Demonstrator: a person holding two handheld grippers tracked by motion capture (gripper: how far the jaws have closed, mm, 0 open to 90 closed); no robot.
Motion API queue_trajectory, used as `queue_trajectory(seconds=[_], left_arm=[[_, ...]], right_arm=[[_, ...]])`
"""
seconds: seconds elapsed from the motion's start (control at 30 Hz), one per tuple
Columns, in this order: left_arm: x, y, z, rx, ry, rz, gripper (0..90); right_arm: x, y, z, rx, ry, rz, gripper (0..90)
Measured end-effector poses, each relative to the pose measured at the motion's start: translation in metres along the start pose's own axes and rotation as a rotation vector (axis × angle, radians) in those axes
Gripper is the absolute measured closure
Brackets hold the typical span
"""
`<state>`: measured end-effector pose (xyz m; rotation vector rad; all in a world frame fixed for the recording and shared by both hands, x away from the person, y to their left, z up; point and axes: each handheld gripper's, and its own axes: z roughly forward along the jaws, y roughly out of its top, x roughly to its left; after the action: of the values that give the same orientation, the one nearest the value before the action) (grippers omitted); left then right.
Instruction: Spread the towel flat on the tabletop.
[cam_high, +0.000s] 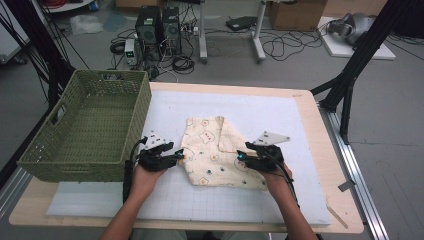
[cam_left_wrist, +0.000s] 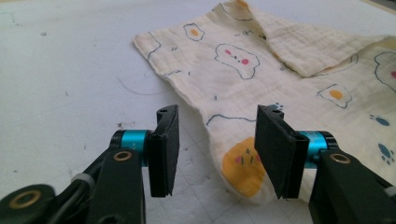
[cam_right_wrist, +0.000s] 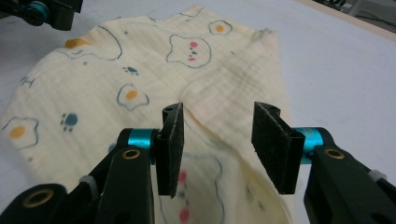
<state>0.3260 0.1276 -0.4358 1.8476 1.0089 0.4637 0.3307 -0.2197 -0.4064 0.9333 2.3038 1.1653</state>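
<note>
A cloth is spread near the middle of a mat, which is laid on the table. One of its corners is folded over onto the rest of it, on the far right part. A basket is set at the left of the table, its right wall overlapping the mat's left edge. The left gripper is placed at the cloth's left edge, between basket and cloth. The right gripper is placed over the cloth's right part, near the fold.

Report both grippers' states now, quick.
Left gripper: open, holding nothing, at the cloth edge.
Right gripper: open, holding nothing, over the cloth.
</note>
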Motion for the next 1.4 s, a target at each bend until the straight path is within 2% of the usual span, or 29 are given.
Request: queue_trajectory(seconds=[0.17,0.23,0.33,0.37,0.43,0.5,0.6,0.67,0.87,0.93,1.0,1.07,1.17,1.3,1.4], left_arm=[[0.000,-0.001,-0.001,-0.004,0.004,-0.002,49.3],[0.001,-0.001,-0.001,-0.006,0.004,-0.003,49.3],[0.002,-0.002,0.000,-0.001,0.010,0.008,49.3],[0.002,-0.002,0.001,-0.003,0.009,0.008,49.3],[0.002,-0.002,0.002,-0.003,0.010,0.012,49.4],[0.002,-0.002,0.002,-0.004,0.008,0.012,49.4],[0.001,-0.002,0.002,-0.006,0.011,0.011,49.2],[0.001,-0.002,0.002,-0.009,0.012,0.005,48.5],[-0.001,-0.002,0.003,0.002,0.011,0.014,47.7],[-0.003,-0.002,0.004,0.001,0.007,0.011,47.3],[-0.005,-0.001,0.005,0.002,0.003,0.015,47.2],[-0.006,-0.001,0.004,-0.002,-0.003,0.022,47.0],[-0.005,-0.001,0.004,-0.008,-0.008,0.014,46.6],[-0.005,-0.001,0.004,-0.011,-0.016,0.020,45.5],[-0.005,-0.001,0.005,-0.018,-0.024,0.021,44.9]], right_arm=[[0.005,0.009,0.045,0.070,0.032,-0.042,54.0],[0.007,0.008,0.060,0.105,0.037,-0.038,54.6],[0.006,0.006,0.074,0.140,0.028,-0.046,62.1],[0.005,0.006,0.074,0.132,0.039,-0.039,69.6],[0.005,0.007,0.073,0.138,0.021,-0.077,83.7],[0.004,0.008,0.069,0.128,0.001,-0.111,85.7],[-0.007,0.009,0.058,0.081,-0.017,-0.046,85.7],[-0.017,0.007,0.051,0.073,-0.048,-0.015,85.8],[-0.050,0.002,0.036,0.049,-0.226,0.065,85.8],[-0.061,-0.003,0.035,0.060,-0.293,0.098,85.7],[-0.072,-0.008,0.035,0.081,-0.339,0.125,85.7],[-0.078,-0.012,0.034,0.105,-0.383,0.132,85.2],[-0.083,-0.014,0.028,0.097,-0.409,0.177,76.0],[-0.082,-0.013,0.019,0.068,-0.372,0.193,63.9],[-0.080,-0.012,0.008,0.025,-0.329,0.201,55.0]])
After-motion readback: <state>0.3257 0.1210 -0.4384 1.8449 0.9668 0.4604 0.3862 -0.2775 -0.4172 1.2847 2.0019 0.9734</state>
